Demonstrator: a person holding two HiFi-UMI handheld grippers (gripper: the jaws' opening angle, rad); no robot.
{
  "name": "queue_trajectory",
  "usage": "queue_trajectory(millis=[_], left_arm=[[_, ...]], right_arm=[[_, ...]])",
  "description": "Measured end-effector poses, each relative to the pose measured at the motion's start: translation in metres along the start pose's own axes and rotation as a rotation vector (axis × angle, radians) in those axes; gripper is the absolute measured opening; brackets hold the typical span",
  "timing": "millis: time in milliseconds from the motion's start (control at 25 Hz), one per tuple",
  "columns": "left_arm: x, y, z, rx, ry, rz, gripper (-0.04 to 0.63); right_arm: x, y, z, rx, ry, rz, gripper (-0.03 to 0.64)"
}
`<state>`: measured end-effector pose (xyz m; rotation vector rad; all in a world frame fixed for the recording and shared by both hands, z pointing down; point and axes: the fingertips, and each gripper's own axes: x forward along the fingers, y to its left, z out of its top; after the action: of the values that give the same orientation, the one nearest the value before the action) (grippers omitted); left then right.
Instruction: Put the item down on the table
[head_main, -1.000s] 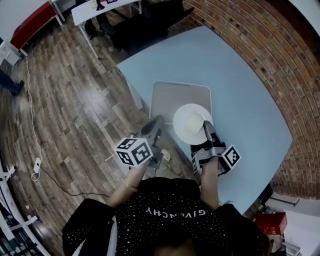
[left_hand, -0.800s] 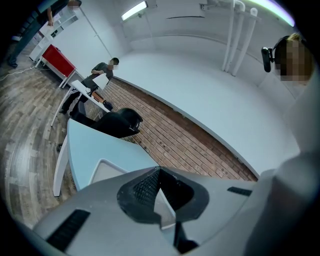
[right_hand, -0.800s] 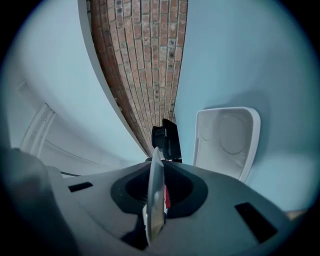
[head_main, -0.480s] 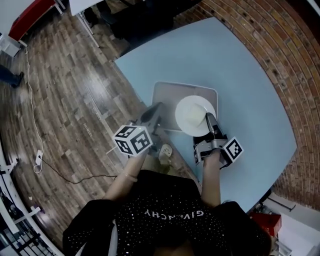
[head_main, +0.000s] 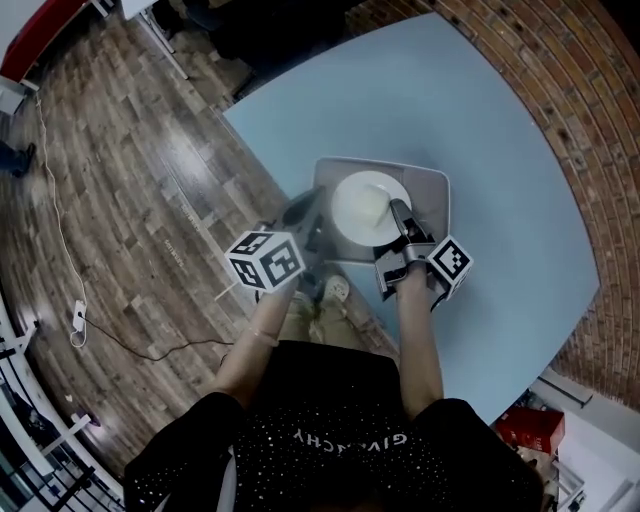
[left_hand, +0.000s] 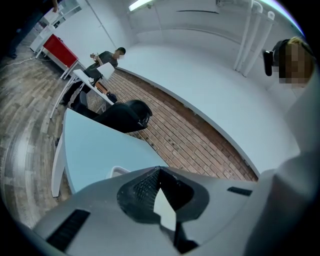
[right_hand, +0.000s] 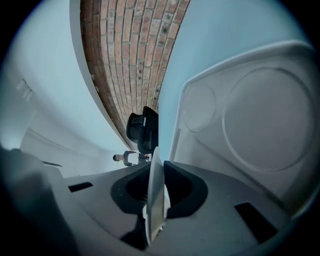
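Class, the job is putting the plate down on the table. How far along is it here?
Done: the white plate is picked up and hangs over the grey tray on the blue table. In hand: the right tool is shut on its rim; the left tool is shut, empty. Left: lower the plate, open the tool, withdraw.

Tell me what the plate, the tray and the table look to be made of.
The plate is white and smooth with a thin, even rim: likely ceramic or melamine, I can't tell which. The tray is pale grey and matte with moulded round recesses: probably plastic. The table is an even light blue with low sheen: it looks like laminate.
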<state>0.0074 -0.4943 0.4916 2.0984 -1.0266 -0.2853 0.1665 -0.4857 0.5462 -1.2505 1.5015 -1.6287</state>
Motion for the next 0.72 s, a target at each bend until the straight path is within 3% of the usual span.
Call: queue_trajectory(millis=[440, 720], left_arm=[[0.009, 0.014, 0.006, -0.031, 0.016, -0.017, 0.011], [0.012, 0.014, 0.006, -0.054, 0.023, -0.012, 0.01]], right_arm=[[0.046, -0.025, -0.032, -0.192, 0.101, -0.152, 0.044], [0.051, -0.028, -0.024, -0.483, 0.147, -0.358, 0.058]])
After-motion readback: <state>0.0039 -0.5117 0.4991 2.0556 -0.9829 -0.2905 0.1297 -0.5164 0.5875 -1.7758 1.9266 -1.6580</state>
